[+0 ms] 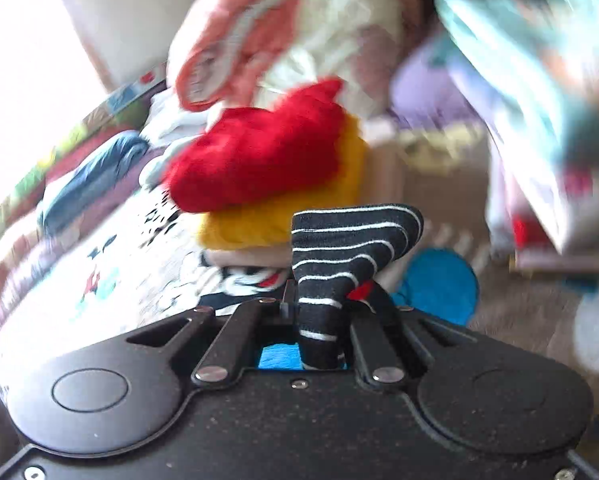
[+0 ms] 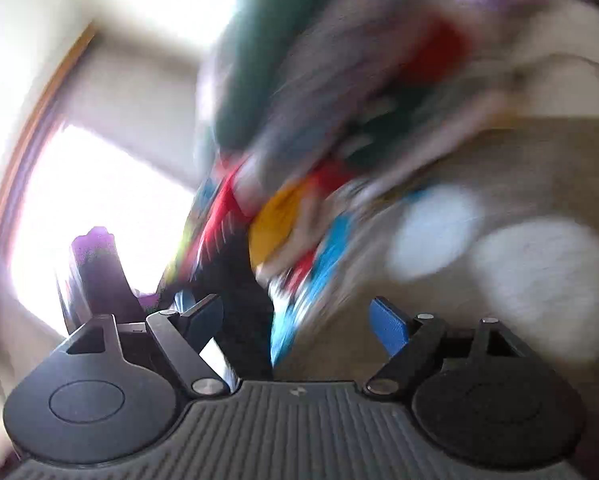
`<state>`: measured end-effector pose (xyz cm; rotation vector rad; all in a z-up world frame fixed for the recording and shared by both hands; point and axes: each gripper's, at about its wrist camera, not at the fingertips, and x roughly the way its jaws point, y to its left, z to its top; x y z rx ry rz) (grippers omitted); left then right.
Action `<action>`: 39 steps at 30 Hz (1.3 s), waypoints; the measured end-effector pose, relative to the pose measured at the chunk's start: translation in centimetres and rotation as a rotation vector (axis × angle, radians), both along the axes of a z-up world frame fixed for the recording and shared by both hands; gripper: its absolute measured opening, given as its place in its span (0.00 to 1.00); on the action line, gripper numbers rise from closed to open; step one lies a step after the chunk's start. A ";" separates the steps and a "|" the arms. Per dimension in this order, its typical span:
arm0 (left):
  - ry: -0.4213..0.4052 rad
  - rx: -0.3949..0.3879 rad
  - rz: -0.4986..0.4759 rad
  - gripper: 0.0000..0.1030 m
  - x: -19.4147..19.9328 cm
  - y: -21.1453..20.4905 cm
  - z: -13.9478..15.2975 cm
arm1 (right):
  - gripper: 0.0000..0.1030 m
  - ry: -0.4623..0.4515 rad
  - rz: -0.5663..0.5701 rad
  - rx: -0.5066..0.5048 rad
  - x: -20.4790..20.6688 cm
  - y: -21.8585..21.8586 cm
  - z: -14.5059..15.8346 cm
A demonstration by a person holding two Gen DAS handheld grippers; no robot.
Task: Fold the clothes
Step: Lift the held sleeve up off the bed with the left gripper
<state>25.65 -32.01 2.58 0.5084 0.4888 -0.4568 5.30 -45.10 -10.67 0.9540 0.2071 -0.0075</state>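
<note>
In the left wrist view a striped sock (image 1: 351, 256) hangs pinched in the left gripper (image 1: 319, 300), just in front of a stack of folded knitwear (image 1: 275, 184), with a heap of clothes (image 1: 299, 24) behind.

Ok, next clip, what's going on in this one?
A person is sorting laundry with two handheld grippers. The left gripper is shut on a black sock with white stripes, which hangs out past its fingers in front of a stack of folded clothes, red piece on top of a yellow one. The right gripper is open and holds nothing; its view is too blurred to say much more.
</note>
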 end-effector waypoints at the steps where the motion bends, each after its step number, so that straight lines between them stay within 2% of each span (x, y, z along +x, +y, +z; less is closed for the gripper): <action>1: 0.008 -0.043 0.006 0.03 -0.1 1.4 1.2 | 0.78 -0.014 0.062 -0.085 0.7 1.7 0.9; 4: 0.012 -0.120 0.032 0.03 -1.9 5.1 4.0 | 0.77 -0.044 0.217 -0.291 2.4 6.6 2.6; 7: -0.013 -0.160 0.055 0.03 -3.0 8.0 5.6 | 0.75 -0.013 0.311 -0.437 4.1 10.5 3.0; 9: -0.029 -0.191 0.079 0.03 -4.0 10.1 6.4 | 0.71 0.022 0.358 -0.503 5.0 12.6 2.7; 12: -0.052 -0.247 0.109 0.03 -4.1 13.3 7.5 | 0.70 0.070 0.418 -0.603 6.0 15.6 1.9; 14: -0.058 -0.273 0.132 0.03 -4.4 15.4 7.8 | 0.68 0.091 0.448 -0.668 5.5 17.7 1.3; 17: -0.059 -0.310 0.164 0.03 -4.8 18.3 7.8 | 0.59 0.120 0.476 -0.713 4.3 19.7 1.3; 23: -0.048 -0.418 0.230 0.03 -5.5 24.7 6.7 | 0.56 0.167 0.458 -0.792 4.0 20.9 1.0; 30: -0.038 -0.581 0.292 0.03 -6.7 32.2 4.6 | 0.55 0.152 0.481 -0.942 2.6 23.3 0.9; 39: 0.020 -0.777 0.319 0.03 -8.0 39.5 -1.2 | 0.54 0.162 0.457 -1.029 1.7 23.6 0.9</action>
